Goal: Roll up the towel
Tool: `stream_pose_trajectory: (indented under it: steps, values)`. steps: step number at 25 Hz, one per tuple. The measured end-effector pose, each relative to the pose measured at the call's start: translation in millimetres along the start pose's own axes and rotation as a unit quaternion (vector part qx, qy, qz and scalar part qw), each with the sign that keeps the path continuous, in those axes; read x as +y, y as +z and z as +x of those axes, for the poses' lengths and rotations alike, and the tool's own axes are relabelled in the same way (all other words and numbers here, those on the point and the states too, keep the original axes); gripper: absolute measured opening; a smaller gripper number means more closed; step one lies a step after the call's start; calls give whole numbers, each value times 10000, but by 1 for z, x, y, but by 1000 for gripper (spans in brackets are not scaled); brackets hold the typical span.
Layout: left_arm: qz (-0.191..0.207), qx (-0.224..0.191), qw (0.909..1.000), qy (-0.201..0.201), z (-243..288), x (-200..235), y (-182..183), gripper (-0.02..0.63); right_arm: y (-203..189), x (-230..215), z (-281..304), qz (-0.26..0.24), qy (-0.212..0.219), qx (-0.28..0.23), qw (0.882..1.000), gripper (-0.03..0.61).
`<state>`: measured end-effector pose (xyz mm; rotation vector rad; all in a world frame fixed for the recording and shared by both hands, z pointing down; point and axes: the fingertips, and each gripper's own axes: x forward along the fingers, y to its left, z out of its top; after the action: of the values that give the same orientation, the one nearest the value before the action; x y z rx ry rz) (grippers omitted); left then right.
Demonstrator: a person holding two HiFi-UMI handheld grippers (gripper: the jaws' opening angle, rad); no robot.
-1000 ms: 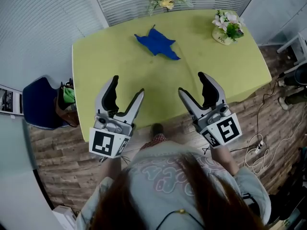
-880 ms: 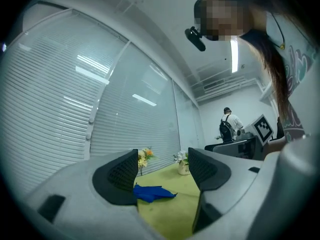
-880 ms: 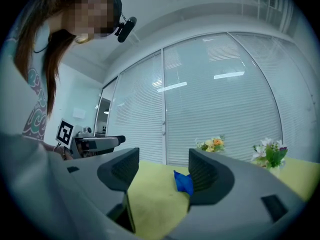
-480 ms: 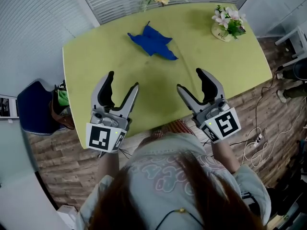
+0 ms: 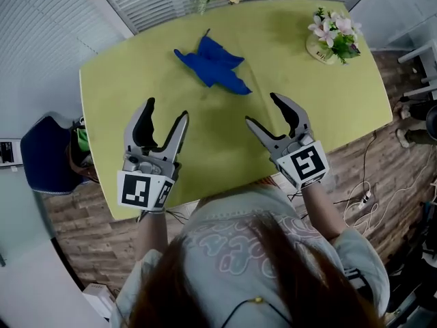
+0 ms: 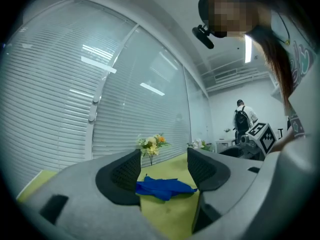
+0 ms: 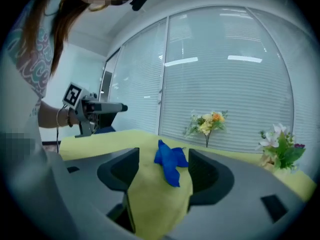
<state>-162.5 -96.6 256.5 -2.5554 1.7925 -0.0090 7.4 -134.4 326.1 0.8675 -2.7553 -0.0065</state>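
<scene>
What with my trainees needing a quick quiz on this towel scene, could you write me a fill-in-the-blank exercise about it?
1. The crumpled towel is ___ in colour.
2. It lies on the table, held by ___ gripper.
3. The left gripper and the right gripper both have their fingers ___.
4. The flower pot stands near the table's far ___ corner, seen from the person's side.

Missing words: blue; neither; open; right.
</scene>
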Motion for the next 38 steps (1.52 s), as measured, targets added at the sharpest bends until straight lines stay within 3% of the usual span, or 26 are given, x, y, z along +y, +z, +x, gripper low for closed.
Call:
stream_pose_trajectory:
  steps: [5, 9, 14, 18, 20, 22, 25, 26, 28, 29, 31, 33, 34, 36, 38]
  values:
    - [640, 520, 9966, -74, 32, 21, -32, 287, -37, -19, 33, -816, 160, 619, 9946, 295]
    - [1336, 1219, 9832, -247, 62, 49, -72, 287, -67, -31, 56, -2050, 331, 1196, 9709, 295]
    - [2432, 2208, 9429, -545, 103, 90, -125, 287, -90, -37, 77, -2658, 658, 1559, 9491, 295]
    - [3463, 2894, 8889, -789, 133, 116, -163, 287, -97, -38, 86, -2908, 821, 1640, 9391, 283]
    - [3793, 3077, 8679, -909, 147, 125, -177, 287, -99, -38, 89, -2892, 867, 1651, 9389, 279]
    - [4028, 3127, 8536, -1066, 159, 129, -185, 287, -101, -37, 92, -2829, 913, 1631, 9408, 260]
    - [4210, 3087, 8421, -1353, 174, 128, -187, 286, -103, -36, 98, -2866, 1030, 1628, 9385, 193]
    - [4274, 3097, 8368, -1458, 176, 126, -188, 274, -105, -35, 99, -2902, 1075, 1657, 9363, 155]
    - [4506, 3100, 8203, -1676, 177, 123, -191, 133, -108, -35, 99, -2948, 1136, 1724, 9330, 69]
    - [4624, 3075, 8128, -1761, 176, 120, -192, 83, -109, -35, 99, -2950, 1146, 1727, 9327, 56]
    - [4716, 2991, 8095, -1815, 177, 116, -191, 66, -107, -36, 98, -2932, 1116, 1680, 9345, 36]
    - [4632, 2906, 8190, -1737, 180, 115, -186, 68, -104, -39, 96, -2921, 1048, 1624, 9367, 31]
    - [4596, 2899, 8217, -1717, 181, 115, -184, 108, -103, -41, 95, -2931, 1011, 1606, 9371, 30]
    - [4643, 2945, 8156, -1803, 182, 114, -186, 213, -100, -44, 93, -2971, 934, 1588, 9369, 29]
    - [4771, 2984, 8032, -1955, 184, 112, -189, 230, -97, -47, 93, -2986, 853, 1572, 9375, 28]
